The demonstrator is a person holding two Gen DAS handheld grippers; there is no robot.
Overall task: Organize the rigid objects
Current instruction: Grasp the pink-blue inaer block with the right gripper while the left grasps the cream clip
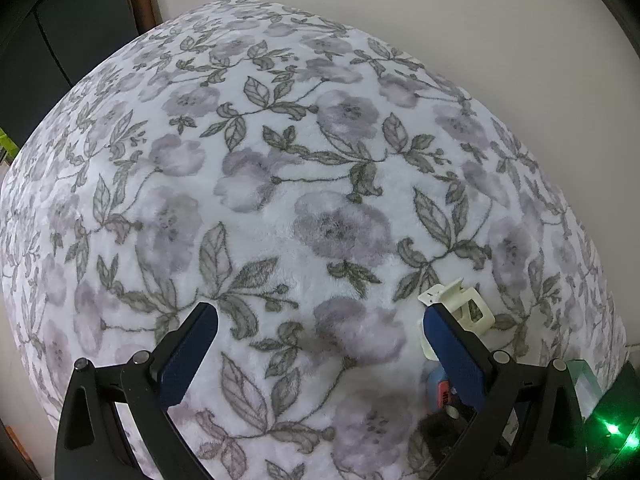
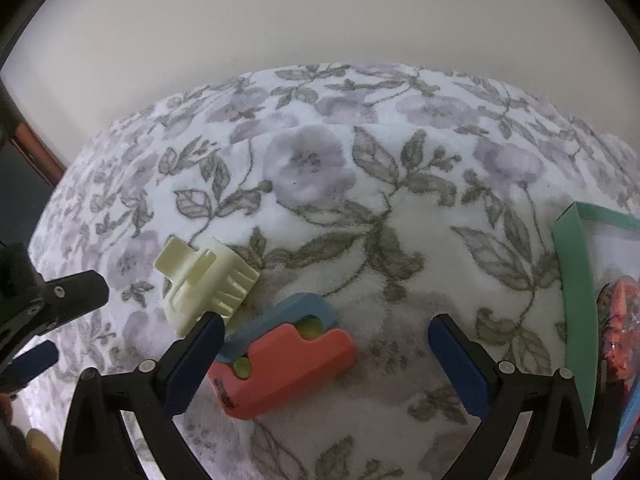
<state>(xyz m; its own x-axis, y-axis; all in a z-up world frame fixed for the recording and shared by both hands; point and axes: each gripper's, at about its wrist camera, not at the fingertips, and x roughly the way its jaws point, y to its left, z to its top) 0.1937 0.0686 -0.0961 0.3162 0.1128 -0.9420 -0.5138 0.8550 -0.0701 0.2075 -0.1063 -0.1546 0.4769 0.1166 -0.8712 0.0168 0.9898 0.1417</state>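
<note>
while both hand-held grippers hover low over a plush white blanket printed with purple flowers and grey leaves (image 2: 360,216), neither has hold of anything. the right hand-held gripper (image 2: 320,338) stands wide open, its blue-padded fingers (image 2: 460,364) spread to either side of a coral-red plastic block with a blue hooked piece against it (image 2: 288,360), which lies flat on the blanket between them, closer to the left finger. just beyond that block, touching or nearly touching its blue part, lies a cream-white ribbed plastic clip (image 2: 204,280), tilted on its side. a green-rimmed tray (image 2: 576,280) sits at the right edge of the right wrist view, with orange-red items inside that are too blurred to tell apart. the left hand-held gripper (image 1: 320,340) is also wide open over bare blanket; the same cream clip (image 1: 460,304) shows just behind its right finger (image 1: 452,352), with the coral-and-blue block (image 1: 438,388) partly hidden below it.
</note>
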